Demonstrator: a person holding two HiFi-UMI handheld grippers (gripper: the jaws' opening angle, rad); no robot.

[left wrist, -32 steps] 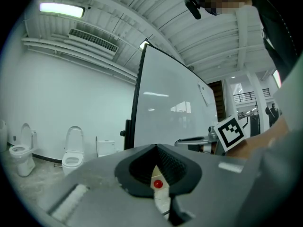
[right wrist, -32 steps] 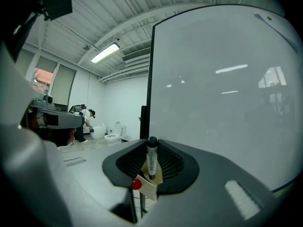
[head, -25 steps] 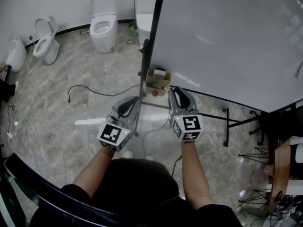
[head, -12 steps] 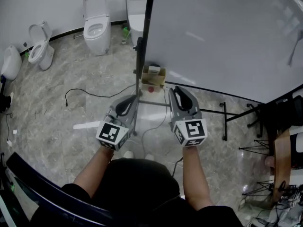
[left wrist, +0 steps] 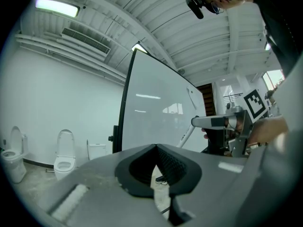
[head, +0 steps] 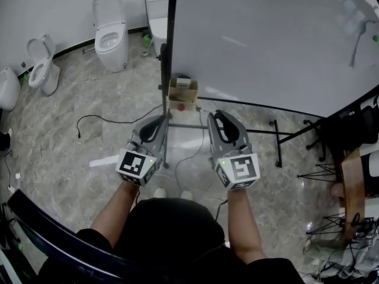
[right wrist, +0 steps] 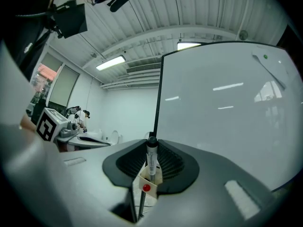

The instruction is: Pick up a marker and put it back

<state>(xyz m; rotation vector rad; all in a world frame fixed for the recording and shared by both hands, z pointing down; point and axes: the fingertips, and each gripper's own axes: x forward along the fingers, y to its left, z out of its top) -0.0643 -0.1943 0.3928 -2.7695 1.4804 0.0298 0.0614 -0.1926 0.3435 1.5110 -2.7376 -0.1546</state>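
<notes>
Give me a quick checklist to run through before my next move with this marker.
1. Marker clamped in right tool: ok.
2. Marker upright between the jaws: ok.
3. Left tool empty, jaws together: ok.
4. Cardboard box by the whiteboard frame in sight ahead: ok.
5. Free room inside that box: cannot tell.

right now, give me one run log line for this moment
right gripper: shut on marker | left gripper: shut, empty | cardboard box: by whiteboard, ahead of grippers
</notes>
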